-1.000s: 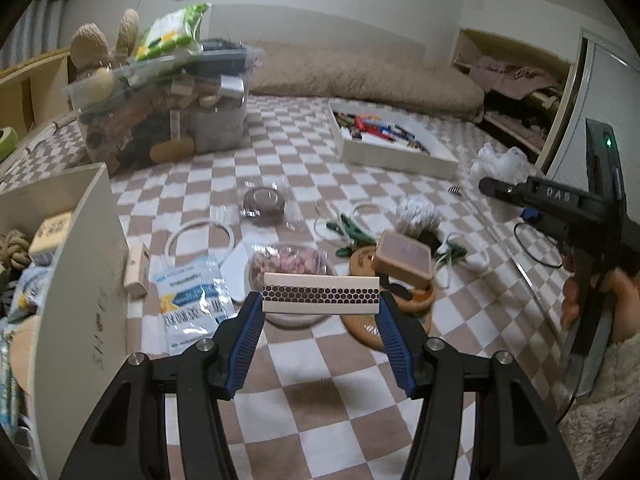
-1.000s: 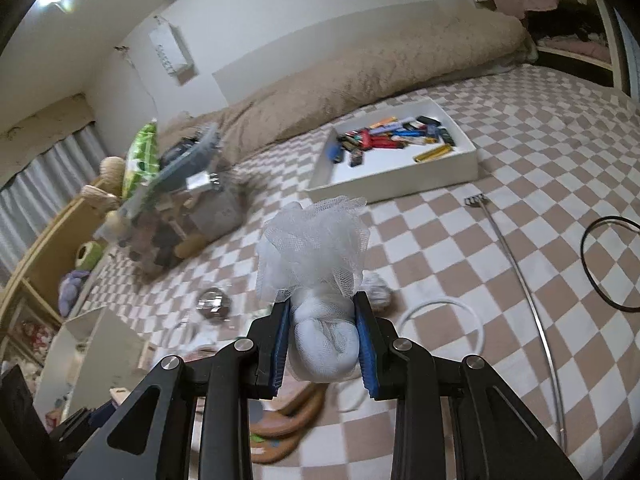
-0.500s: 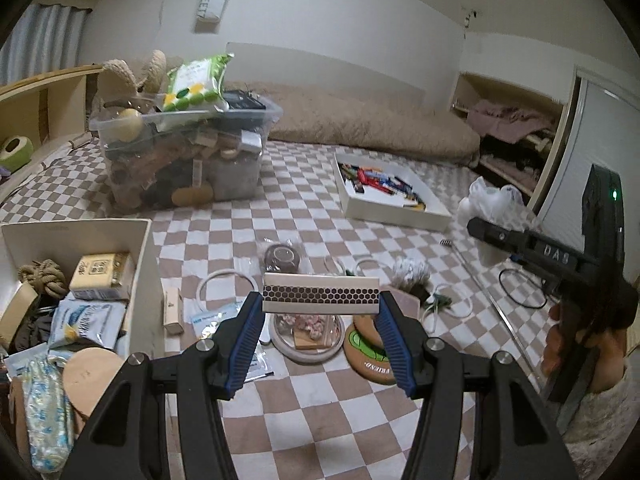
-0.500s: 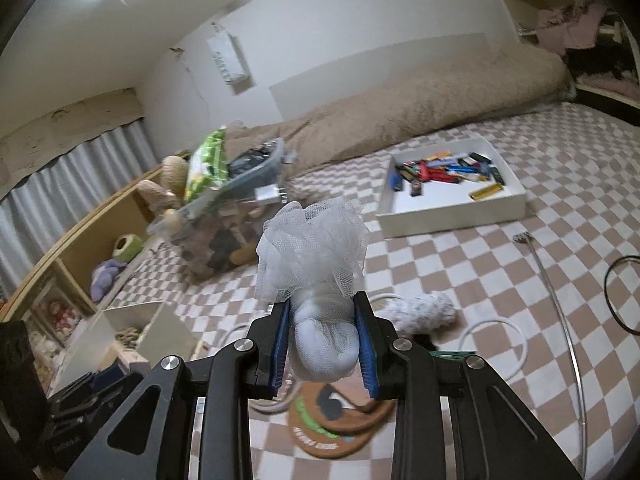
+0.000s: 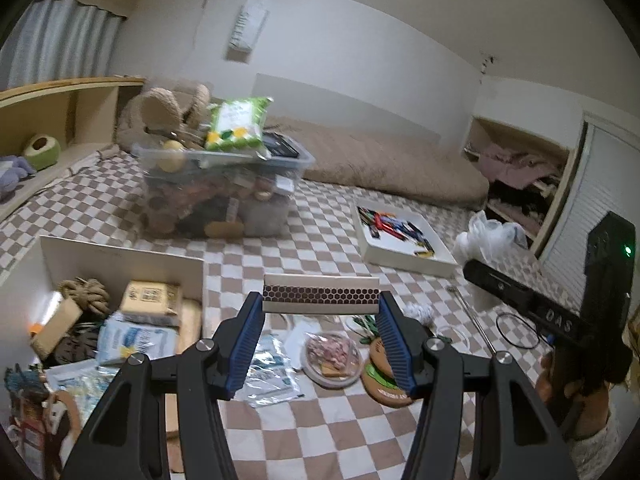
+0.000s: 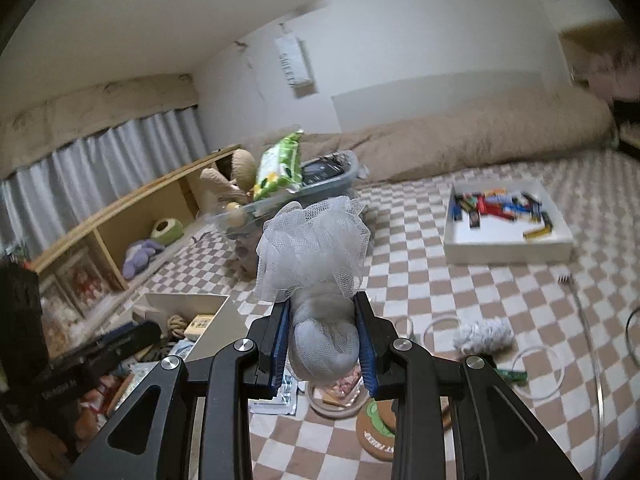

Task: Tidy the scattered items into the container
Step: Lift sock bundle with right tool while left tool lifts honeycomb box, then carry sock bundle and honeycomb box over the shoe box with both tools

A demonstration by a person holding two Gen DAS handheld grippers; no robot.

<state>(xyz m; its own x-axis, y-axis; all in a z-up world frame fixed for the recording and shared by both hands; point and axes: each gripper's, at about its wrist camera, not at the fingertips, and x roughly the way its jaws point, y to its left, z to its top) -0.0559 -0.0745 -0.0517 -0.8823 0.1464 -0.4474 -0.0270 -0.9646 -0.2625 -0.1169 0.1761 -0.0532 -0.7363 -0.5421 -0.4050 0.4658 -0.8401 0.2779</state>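
**Both tools loaded and lifted toward the open box**

Left wrist view: the left tool (image 5: pixel 320 316) stands about half open, its pads clamped on the ends of a long matchbox (image 5: pixel 321 295) with a honeycomb striking strip. Against a second ago, the white container (image 5: pixel 120 258) has come fully into view at lower left, part-filled with rope and packets. Scattered items remain on the checked bedcover (image 5: pixel 320 440).

Right wrist view: the right tool (image 6: pixel 324 344) is closed tight on a white mesh sponge (image 6: pixel 316 248). The view has risen; the container (image 6: pixel 188 304) now lies lower left.

Judgement: both items are in carry, not yet deposited.
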